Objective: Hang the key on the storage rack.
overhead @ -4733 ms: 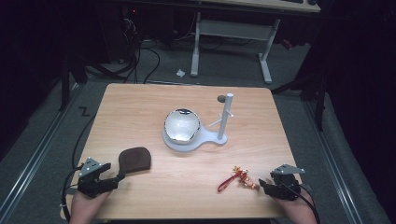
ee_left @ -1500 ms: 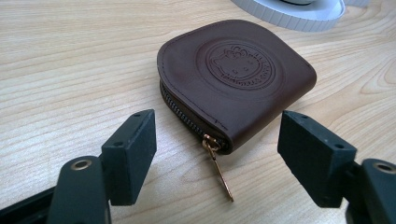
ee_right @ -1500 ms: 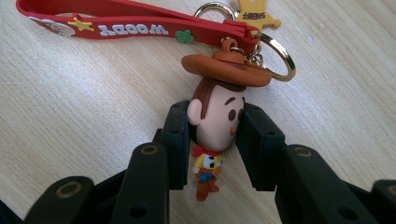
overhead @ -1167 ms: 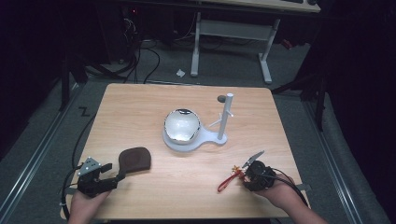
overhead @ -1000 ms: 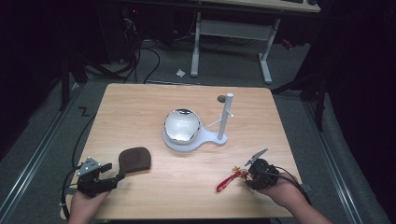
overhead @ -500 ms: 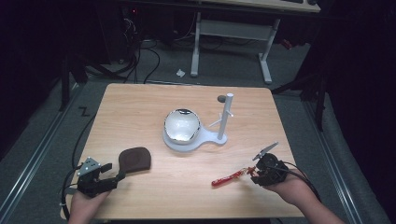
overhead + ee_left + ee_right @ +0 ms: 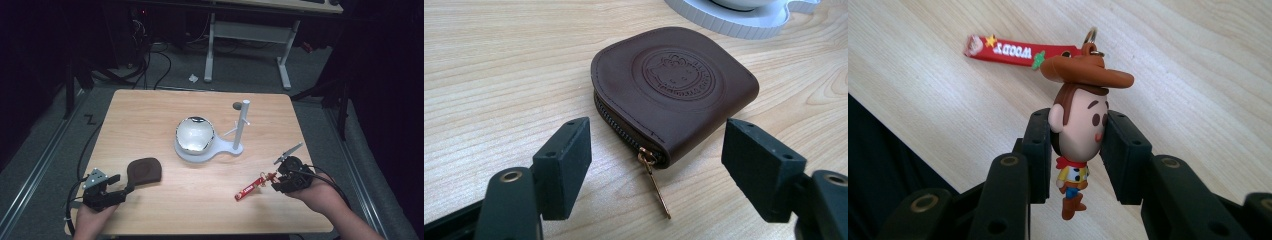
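Observation:
A small cowboy figure keychain [image 7: 1079, 127] with a brown hat and a red strap [image 7: 1008, 50] is clamped by its head between the jaws of my right gripper [image 7: 1078, 145]. In the high view the right gripper [image 7: 285, 176] is near the table's front right, with the red strap [image 7: 248, 189] hanging out to its left above the wood. A brown leather coin pouch [image 7: 674, 85] with an embossed round emblem and a gold zip pull lies just ahead of my left gripper [image 7: 656, 157], which stands open. The left gripper [image 7: 116, 192] and pouch [image 7: 144, 169] sit at the table's front left.
A white stand [image 7: 235, 146] with an upright post [image 7: 242, 120] and a shiny round bowl-like dome [image 7: 194, 134] sits at the middle of the wooden table [image 7: 150, 110]. Desk legs and cables lie on the floor beyond the table's far edge.
My right gripper has closed on the keychain and lifted it off the table, drifting right; the red strap now trails beneath. The left gripper and pouch have stayed put.

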`<move>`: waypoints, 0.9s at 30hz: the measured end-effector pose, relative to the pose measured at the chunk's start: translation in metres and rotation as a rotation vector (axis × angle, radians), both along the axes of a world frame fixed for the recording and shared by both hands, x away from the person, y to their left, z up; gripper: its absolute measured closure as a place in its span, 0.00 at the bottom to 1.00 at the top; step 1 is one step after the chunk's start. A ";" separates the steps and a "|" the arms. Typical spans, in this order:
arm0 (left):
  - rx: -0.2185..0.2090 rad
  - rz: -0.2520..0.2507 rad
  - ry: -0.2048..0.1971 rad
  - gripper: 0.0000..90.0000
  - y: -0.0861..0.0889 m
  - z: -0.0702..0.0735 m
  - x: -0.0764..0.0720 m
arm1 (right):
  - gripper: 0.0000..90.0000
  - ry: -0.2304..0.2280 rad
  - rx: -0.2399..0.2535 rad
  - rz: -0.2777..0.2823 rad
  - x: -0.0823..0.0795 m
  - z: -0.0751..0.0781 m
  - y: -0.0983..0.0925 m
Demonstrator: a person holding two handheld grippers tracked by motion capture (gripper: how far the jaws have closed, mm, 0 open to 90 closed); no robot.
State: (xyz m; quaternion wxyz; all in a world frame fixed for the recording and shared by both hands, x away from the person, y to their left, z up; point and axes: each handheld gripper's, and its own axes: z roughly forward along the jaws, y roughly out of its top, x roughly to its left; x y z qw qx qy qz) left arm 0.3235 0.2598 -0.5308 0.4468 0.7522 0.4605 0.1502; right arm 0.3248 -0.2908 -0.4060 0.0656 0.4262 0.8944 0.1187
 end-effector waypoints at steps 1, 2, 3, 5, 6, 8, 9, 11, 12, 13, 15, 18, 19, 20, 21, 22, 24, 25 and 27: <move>0.000 0.000 0.000 0.31 0.000 0.000 0.000 | 0.74 0.000 0.002 -0.005 0.000 0.002 0.000; -0.001 0.000 0.001 0.31 0.000 0.000 0.000 | 0.74 -0.001 0.001 -0.003 0.000 0.004 0.000; -0.001 0.000 0.001 0.31 0.000 0.000 0.000 | 0.74 0.000 -0.007 -0.008 0.000 0.007 0.001; -0.002 0.001 0.000 0.32 0.001 0.000 0.000 | 0.74 -0.003 -0.012 -0.001 0.001 0.011 0.001; -0.002 0.002 0.000 0.31 0.001 0.000 0.000 | 0.74 -0.007 -0.014 0.010 0.001 0.013 0.001; -0.003 0.003 0.000 0.31 0.001 0.000 0.000 | 0.74 -0.006 -0.017 0.006 0.001 0.017 0.002; -0.005 0.004 0.000 0.31 0.001 0.000 0.000 | 0.74 -0.006 -0.017 0.006 0.001 0.017 0.002; -0.006 0.004 -0.001 0.31 0.001 0.000 0.000 | 0.74 -0.011 -0.016 0.010 0.002 0.024 0.002; -0.005 0.004 -0.001 0.31 0.001 0.000 0.000 | 0.74 -0.011 -0.014 0.007 0.002 0.027 0.002; -0.005 0.004 -0.001 0.31 0.001 0.000 0.000 | 0.74 -0.009 -0.012 -0.005 0.002 0.029 0.003; -0.005 0.003 -0.001 0.31 0.001 0.000 0.000 | 0.74 -0.019 -0.008 0.010 0.004 0.033 0.003; -0.005 0.004 0.000 0.32 0.001 0.000 0.000 | 0.74 -0.024 -0.009 0.010 0.005 0.040 0.004; -0.005 0.004 0.000 0.32 0.001 0.000 0.000 | 0.74 -0.024 -0.009 0.010 0.005 0.040 0.004; -0.004 0.003 0.000 0.32 0.001 0.000 0.000 | 0.74 -0.027 -0.010 0.013 0.006 0.045 0.004; -0.004 0.002 0.000 0.32 0.001 0.000 0.000 | 0.74 -0.026 -0.009 0.005 0.006 0.046 0.005; -0.001 0.001 0.000 0.32 0.001 0.000 0.000 | 0.74 -0.035 -0.009 0.016 0.007 0.048 0.005; -0.002 0.002 -0.001 0.32 0.001 0.000 0.000 | 0.74 -0.038 -0.007 0.018 0.009 0.052 0.006; -0.002 0.002 -0.001 0.31 0.001 0.000 0.000 | 0.74 -0.038 -0.011 0.007 0.009 0.055 0.007; -0.005 0.006 -0.003 0.31 0.002 0.000 0.000 | 0.74 -0.046 -0.010 0.013 0.011 0.058 0.007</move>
